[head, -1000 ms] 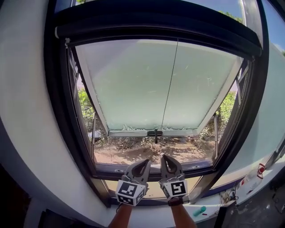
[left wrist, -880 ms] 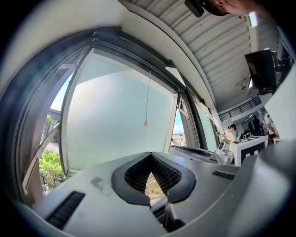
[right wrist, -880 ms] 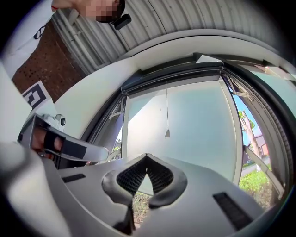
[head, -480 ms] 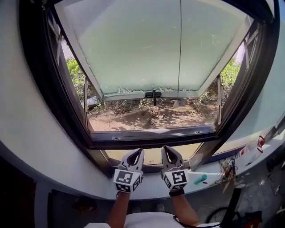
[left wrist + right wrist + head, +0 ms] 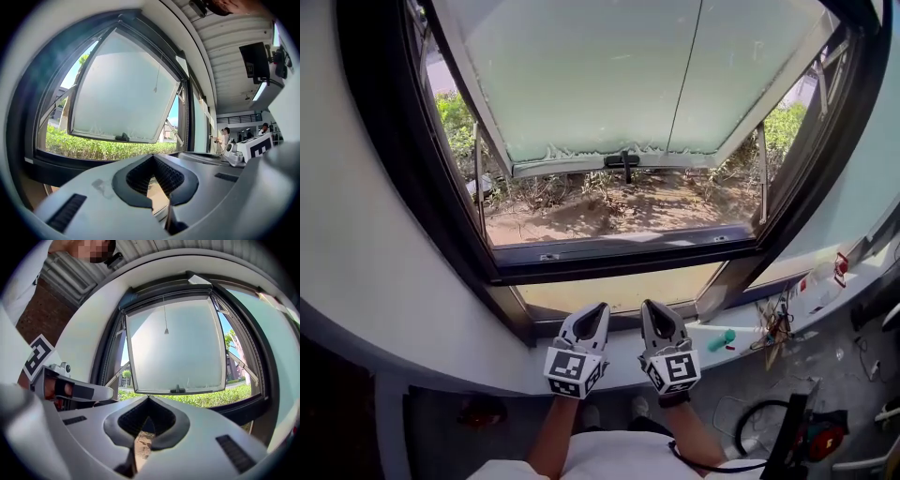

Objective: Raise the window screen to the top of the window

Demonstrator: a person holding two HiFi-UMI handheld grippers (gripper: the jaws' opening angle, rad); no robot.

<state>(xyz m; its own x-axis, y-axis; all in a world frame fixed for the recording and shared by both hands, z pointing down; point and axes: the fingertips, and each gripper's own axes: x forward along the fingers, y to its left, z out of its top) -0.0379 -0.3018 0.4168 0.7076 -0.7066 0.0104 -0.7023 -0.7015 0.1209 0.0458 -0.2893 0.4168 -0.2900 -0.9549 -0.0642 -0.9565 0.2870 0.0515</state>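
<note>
The window screen (image 5: 581, 84), a pale frosted sheet, hangs in the open window with its bottom bar and small dark handle (image 5: 623, 161) partway up the opening. A thin pull cord (image 5: 684, 84) runs down its face. My left gripper (image 5: 599, 308) and right gripper (image 5: 646, 306) sit side by side low in the head view, in front of the sill and well below the screen. Both are shut with nothing in them. The screen (image 5: 122, 89) fills the left gripper view above my left gripper (image 5: 152, 157), and the screen (image 5: 176, 348) stands ahead of my right gripper (image 5: 149, 398).
The dark window frame (image 5: 619, 258) runs across just above the grippers, over a lower glass pane (image 5: 619, 286). A green object (image 5: 720, 340) and tangled cables (image 5: 773, 333) lie on the white sill (image 5: 619, 375) to the right. Bare ground and shrubs show outside.
Both grippers have sunk from the window's lower frame down to the sill, still shut and side by side. The head view has tilted down. The screen has not moved in its frame.
</note>
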